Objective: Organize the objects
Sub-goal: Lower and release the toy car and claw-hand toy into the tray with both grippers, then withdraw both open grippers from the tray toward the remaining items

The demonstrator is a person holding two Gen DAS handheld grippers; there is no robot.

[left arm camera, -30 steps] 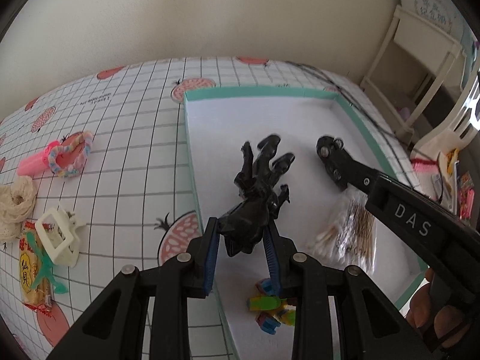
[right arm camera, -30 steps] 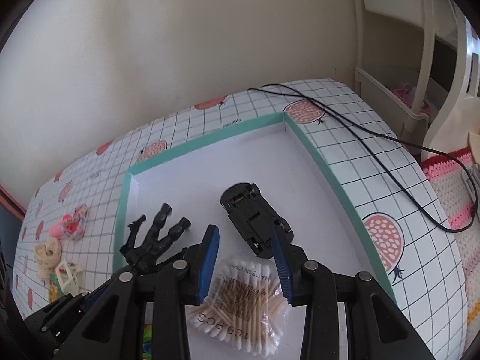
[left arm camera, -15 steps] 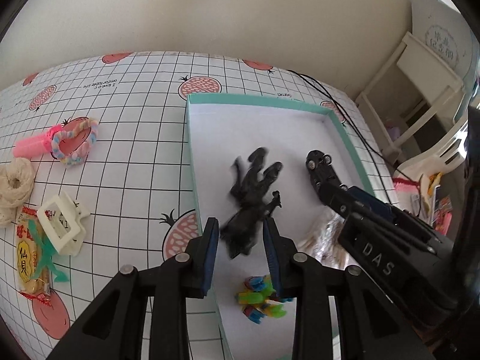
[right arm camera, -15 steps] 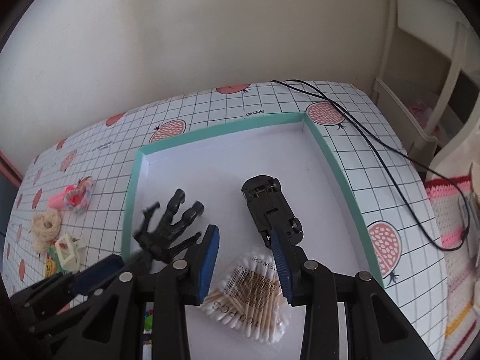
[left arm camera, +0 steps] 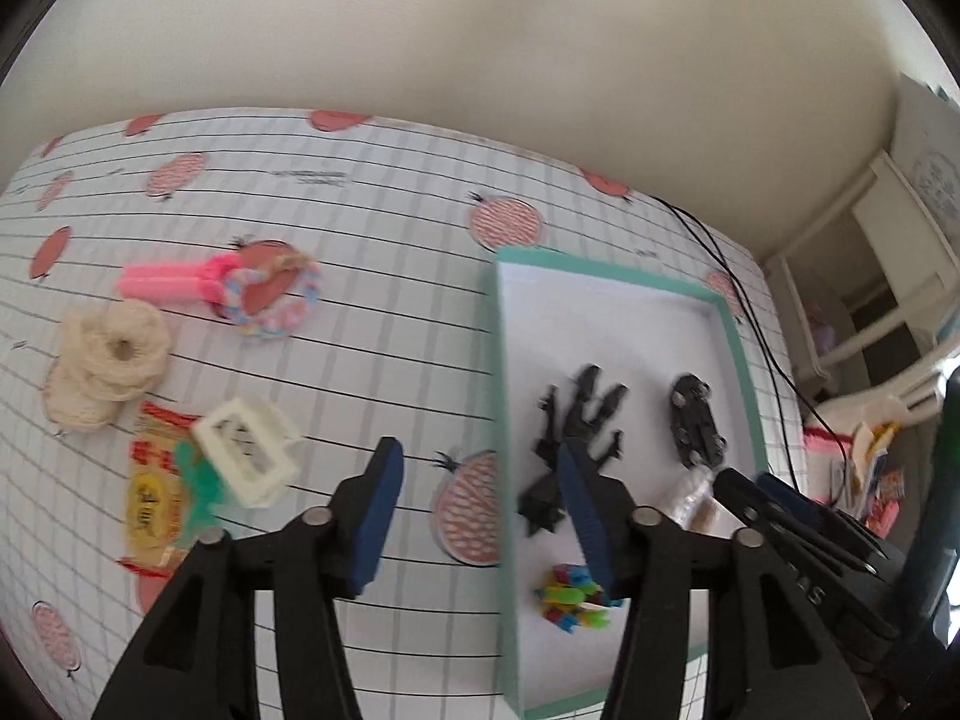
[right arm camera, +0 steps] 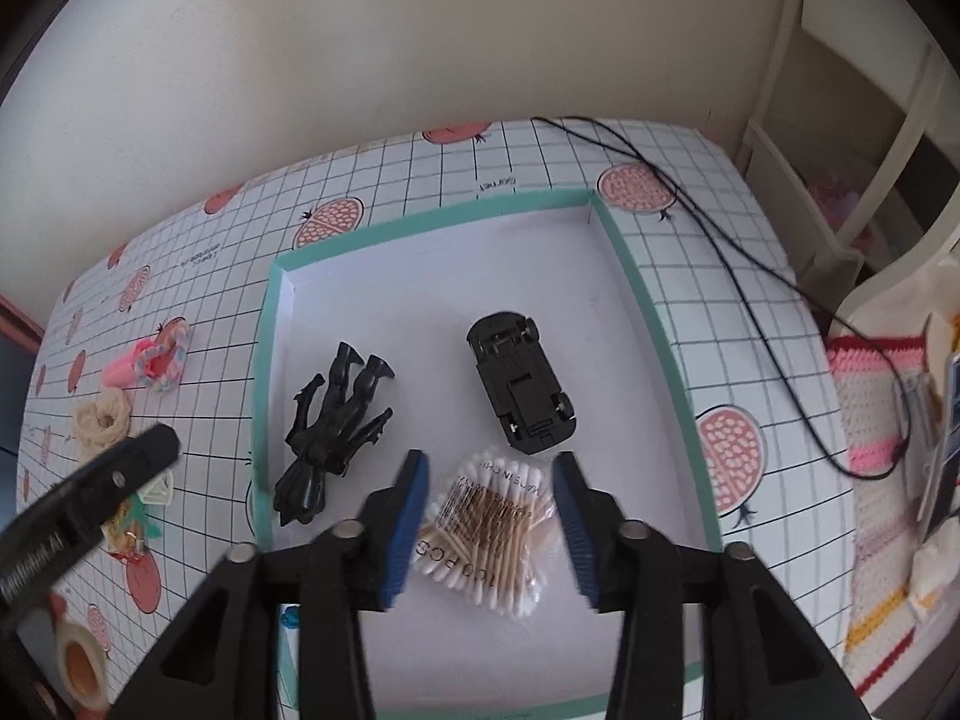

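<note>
A white tray with a teal rim (left arm camera: 497,360) (right arm camera: 264,360) holds a black skeleton hand (left arm camera: 570,438) (right arm camera: 333,426), an upside-down black toy car (left arm camera: 696,426) (right arm camera: 522,390), a pack of cotton swabs (right arm camera: 486,531) and a small coloured toy (left arm camera: 570,600). My left gripper (left arm camera: 480,516) is open and empty, above the tray's left rim. My right gripper (right arm camera: 489,510) is open and empty, above the swab pack. Left of the tray lie a white hair clip (left arm camera: 249,450), a snack packet (left arm camera: 150,498), twine (left arm camera: 114,360) and a pink comb with a bracelet (left arm camera: 240,288).
A black cable (right arm camera: 750,276) runs over the table's right side. A tape roll (right arm camera: 78,666) sits at the near left. White shelving (right arm camera: 852,138) and a striped knitted cloth (right arm camera: 870,420) are off the table's right edge. A wall stands behind.
My left gripper let go of the skeleton hand, opened wide and moved back and left. My right gripper pulled back from the toy car and opened wider.
</note>
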